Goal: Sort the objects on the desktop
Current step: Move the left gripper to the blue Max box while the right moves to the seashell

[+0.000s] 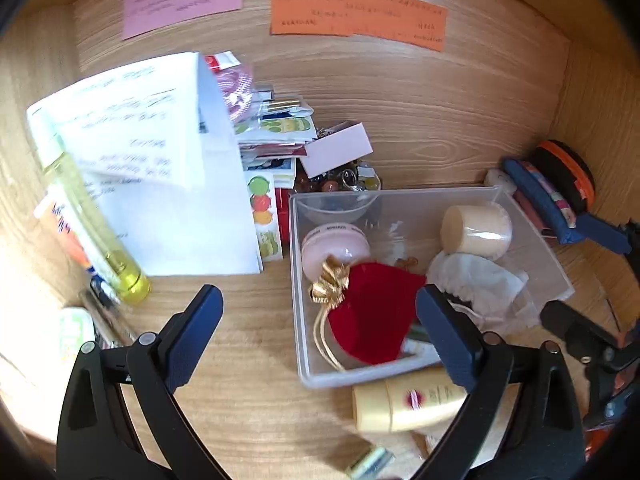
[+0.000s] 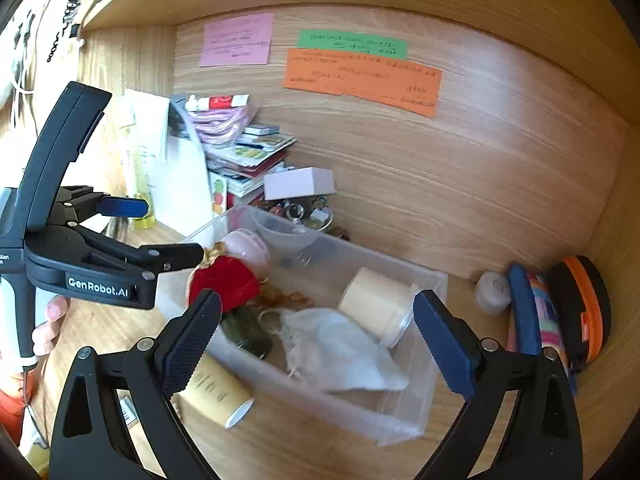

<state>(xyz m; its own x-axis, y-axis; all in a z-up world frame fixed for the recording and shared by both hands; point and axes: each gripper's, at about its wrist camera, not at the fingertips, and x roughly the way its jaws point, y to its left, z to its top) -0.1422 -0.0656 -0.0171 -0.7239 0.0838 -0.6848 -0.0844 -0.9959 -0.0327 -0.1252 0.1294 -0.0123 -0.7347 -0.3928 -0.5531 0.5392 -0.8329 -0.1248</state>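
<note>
Both tongs gape wide, holding nothing — left tongs (image 1: 320, 316) hang over the desk (image 1: 248, 400) at the bin's near-left corner, right tongs (image 2: 318, 332) over the bin (image 2: 400, 420). "GenRobot.AI" reads on the left tongs' body in the right view. A cream tube (image 1: 404, 402) lies just outside the bin's front wall. Inside: red pouch (image 1: 372, 316) with gold bow, white cloth bag (image 2: 340, 352), cream jar (image 2: 376, 304), pink round case (image 1: 334, 246). Farther back — paper sheets (image 1: 160, 168), then wall notes (image 2: 360, 80), writing unreadable.
</note>
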